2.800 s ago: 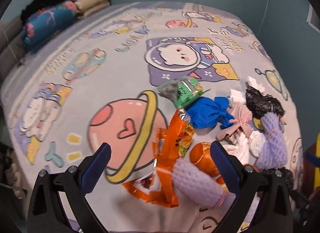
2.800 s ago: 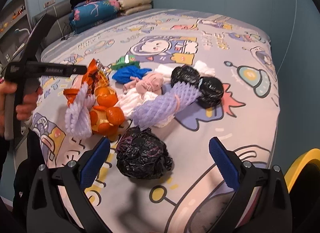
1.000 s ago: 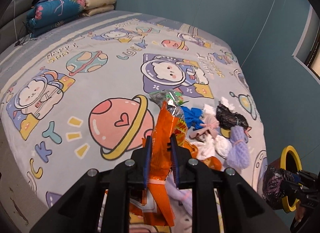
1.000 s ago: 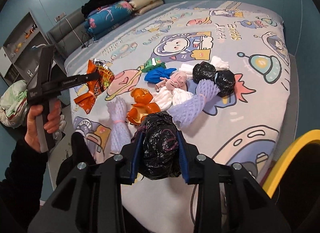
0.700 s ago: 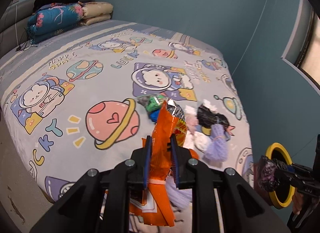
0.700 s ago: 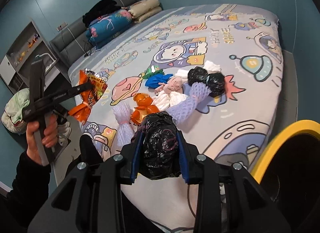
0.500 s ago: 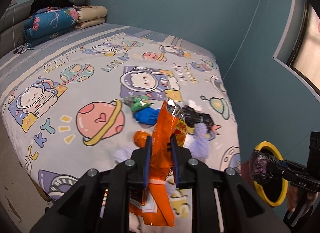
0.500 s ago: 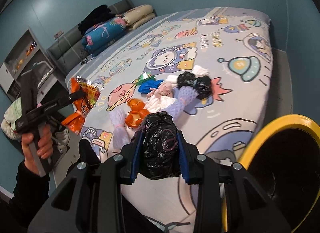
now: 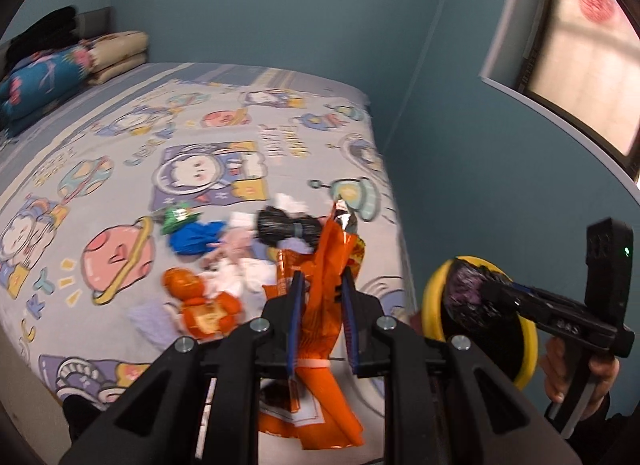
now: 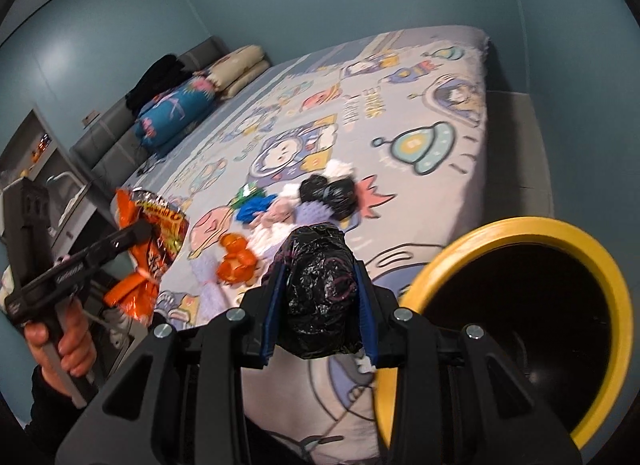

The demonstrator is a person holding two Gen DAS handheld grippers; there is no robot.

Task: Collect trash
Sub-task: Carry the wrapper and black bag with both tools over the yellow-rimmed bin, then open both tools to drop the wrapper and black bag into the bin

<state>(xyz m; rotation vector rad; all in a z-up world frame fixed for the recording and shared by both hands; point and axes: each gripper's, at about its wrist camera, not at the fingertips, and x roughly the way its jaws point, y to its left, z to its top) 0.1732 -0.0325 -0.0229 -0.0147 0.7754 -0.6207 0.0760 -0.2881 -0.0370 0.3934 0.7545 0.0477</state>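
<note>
My left gripper is shut on an orange snack wrapper, which hangs in the air above the bed's near edge. My right gripper is shut on a crumpled black plastic bag, just left of a yellow-rimmed bin with a dark opening. In the left wrist view the same bin stands beside the bed at the right, with the right gripper and its black bag over the rim. In the right wrist view the left gripper holds the wrapper at far left.
More trash lies on the cartoon-print bedspread: an orange bag, a blue cloth, a green wrapper, a black bag, white and lilac pieces. Pillows sit at the headboard. A window is at the right.
Both grippers closed on their items, lifted them off the bed and have swung right toward the bin. The bin has grown much larger in the right wrist view.
</note>
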